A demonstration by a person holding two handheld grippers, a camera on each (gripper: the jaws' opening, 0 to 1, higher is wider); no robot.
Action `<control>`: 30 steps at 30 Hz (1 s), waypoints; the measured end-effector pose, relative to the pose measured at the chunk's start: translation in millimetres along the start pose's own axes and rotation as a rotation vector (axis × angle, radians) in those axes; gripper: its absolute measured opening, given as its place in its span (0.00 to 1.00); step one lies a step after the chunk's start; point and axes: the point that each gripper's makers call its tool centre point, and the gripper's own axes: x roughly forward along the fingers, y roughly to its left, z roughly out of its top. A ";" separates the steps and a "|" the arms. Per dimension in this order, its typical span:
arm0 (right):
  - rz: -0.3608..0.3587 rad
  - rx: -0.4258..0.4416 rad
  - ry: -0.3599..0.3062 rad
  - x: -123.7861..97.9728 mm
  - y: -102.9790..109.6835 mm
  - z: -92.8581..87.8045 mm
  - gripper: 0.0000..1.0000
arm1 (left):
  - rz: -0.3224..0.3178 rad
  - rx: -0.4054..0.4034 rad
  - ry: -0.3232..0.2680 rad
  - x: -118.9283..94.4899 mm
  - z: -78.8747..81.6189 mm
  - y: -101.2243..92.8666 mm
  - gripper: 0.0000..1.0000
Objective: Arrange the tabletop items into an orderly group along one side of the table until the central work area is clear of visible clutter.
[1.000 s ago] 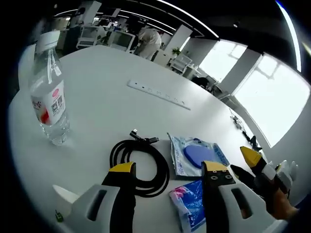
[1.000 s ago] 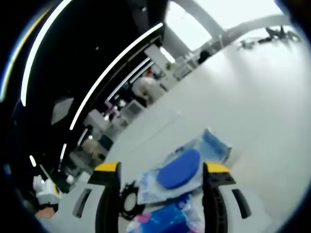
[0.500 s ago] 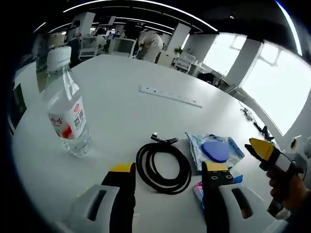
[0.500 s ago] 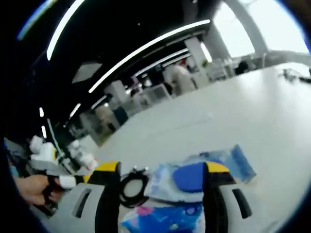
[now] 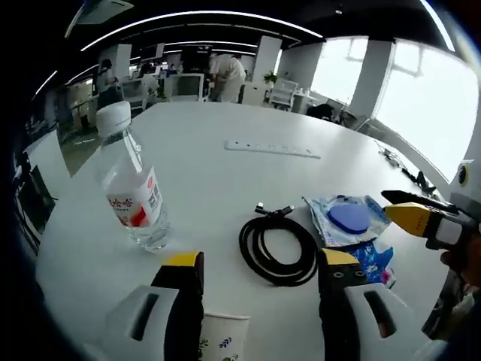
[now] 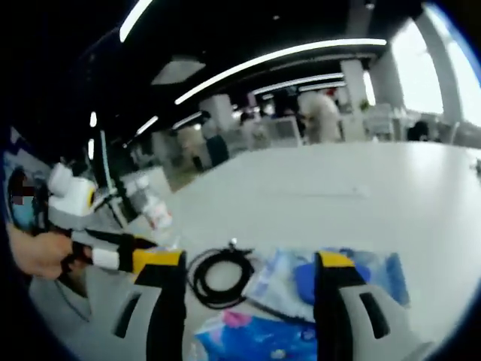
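1. The left gripper (image 5: 258, 271) has its fingers spread apart, holding nothing. A white paper cup with leaf prints (image 5: 220, 338) sits between them, cut off at the bottom.
2. The right gripper (image 6: 250, 271) has its fingers released too, over a blue and pink packet (image 6: 255, 338) that is blurry and partly hidden.
3. The coiled black cable (image 5: 279, 249) lies beside a clear bag holding a round blue thing (image 5: 347, 219).
4. The clear plastic water bottle (image 5: 133, 184) has a red and white label too small to read.
5. A long white power strip (image 5: 272, 149) lies far back on the white surface (image 5: 203, 162).
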 end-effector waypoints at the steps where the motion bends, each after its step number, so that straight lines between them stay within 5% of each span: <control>1: 0.008 -0.010 0.017 1.5 1.7 -2.1 0.67 | -0.003 0.013 -0.003 0.1 0.2 1.0 0.62; 5: 0.027 -0.041 0.049 4.9 6.1 -6.6 0.67 | 0.007 0.117 0.010 -2.6 -3.4 3.0 0.63; 30: 0.069 -0.052 0.083 25.0 14.1 -12.3 0.67 | -0.019 0.024 0.030 14.9 -5.2 4.4 0.62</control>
